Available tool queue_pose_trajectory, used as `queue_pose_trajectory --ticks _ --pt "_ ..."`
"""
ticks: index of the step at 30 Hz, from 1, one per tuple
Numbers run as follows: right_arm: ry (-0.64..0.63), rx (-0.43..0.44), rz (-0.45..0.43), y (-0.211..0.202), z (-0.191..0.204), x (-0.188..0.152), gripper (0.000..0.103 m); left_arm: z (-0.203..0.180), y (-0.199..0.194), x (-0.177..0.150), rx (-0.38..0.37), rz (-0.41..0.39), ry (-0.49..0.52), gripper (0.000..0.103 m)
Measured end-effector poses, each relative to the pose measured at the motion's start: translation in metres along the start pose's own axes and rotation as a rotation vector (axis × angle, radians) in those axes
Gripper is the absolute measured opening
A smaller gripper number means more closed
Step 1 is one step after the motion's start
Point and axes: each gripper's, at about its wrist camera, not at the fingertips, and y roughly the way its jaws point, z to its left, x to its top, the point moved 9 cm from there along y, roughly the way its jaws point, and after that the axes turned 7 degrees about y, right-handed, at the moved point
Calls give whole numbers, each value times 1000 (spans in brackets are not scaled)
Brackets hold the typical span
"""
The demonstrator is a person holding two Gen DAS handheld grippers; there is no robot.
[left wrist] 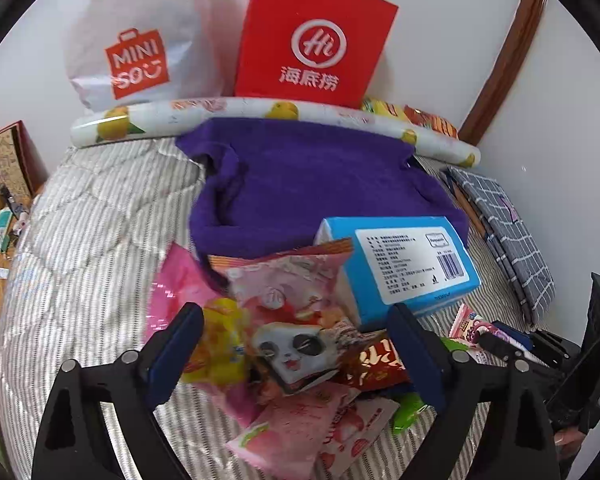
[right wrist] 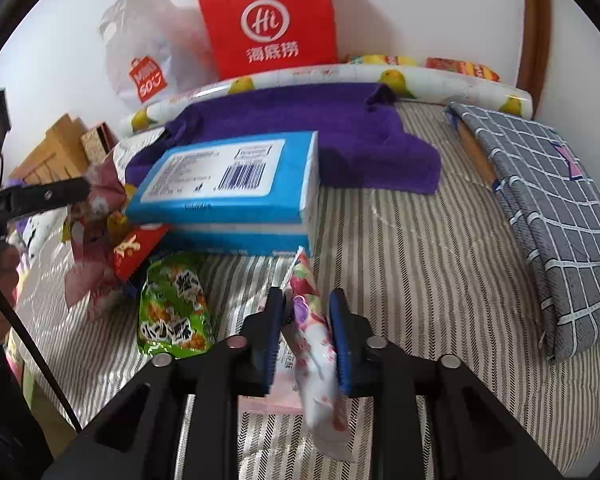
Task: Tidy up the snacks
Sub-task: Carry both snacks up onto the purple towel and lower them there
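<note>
A heap of snack packets lies on the striped bedding (left wrist: 84, 240): a panda-print packet (left wrist: 296, 350), a yellow one (left wrist: 220, 344), a red one (left wrist: 376, 360) and pink ones (left wrist: 300, 432). My left gripper (left wrist: 294, 320) hovers open over this heap, its fingers either side of the panda packet and clear of it. A blue tissue box (right wrist: 228, 184) rests against the heap. My right gripper (right wrist: 307, 296) is shut on a pink-and-white snack packet (right wrist: 316, 344), which stands on edge between the pads. A green packet (right wrist: 176, 300) lies just left of it.
A purple towel (left wrist: 312, 184) is spread behind the heap. Beyond it lie a lemon-print roll (left wrist: 260, 110), a red paper bag (left wrist: 312, 40) and a white plastic bag (left wrist: 136, 40) against the wall. Folded grey checked cloth (right wrist: 548, 208) lies on the right; wooden items (right wrist: 56, 152) stand at left.
</note>
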Motion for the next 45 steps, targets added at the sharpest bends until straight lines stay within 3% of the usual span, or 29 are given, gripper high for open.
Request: queue_pose_trajectory --ticks 2,5,12,33,45 --pt "-13 -2 22 7 2 -4 29 -3 3 0 4 5 10 90" --pt "-2 -5 53 20 0 -8 31 -8 9 -2 15 18 27 81" --pt "32 22 27 15 -4 -5 24 -9 6 -5 8 31 28 50" --pt "45 90 -68 -34 23 35 24 -26 -29 7 -73 -3 21 44" --pt "55 114 -110 -42 40 93 24 -59 -32 62 -103 -21 100 44"
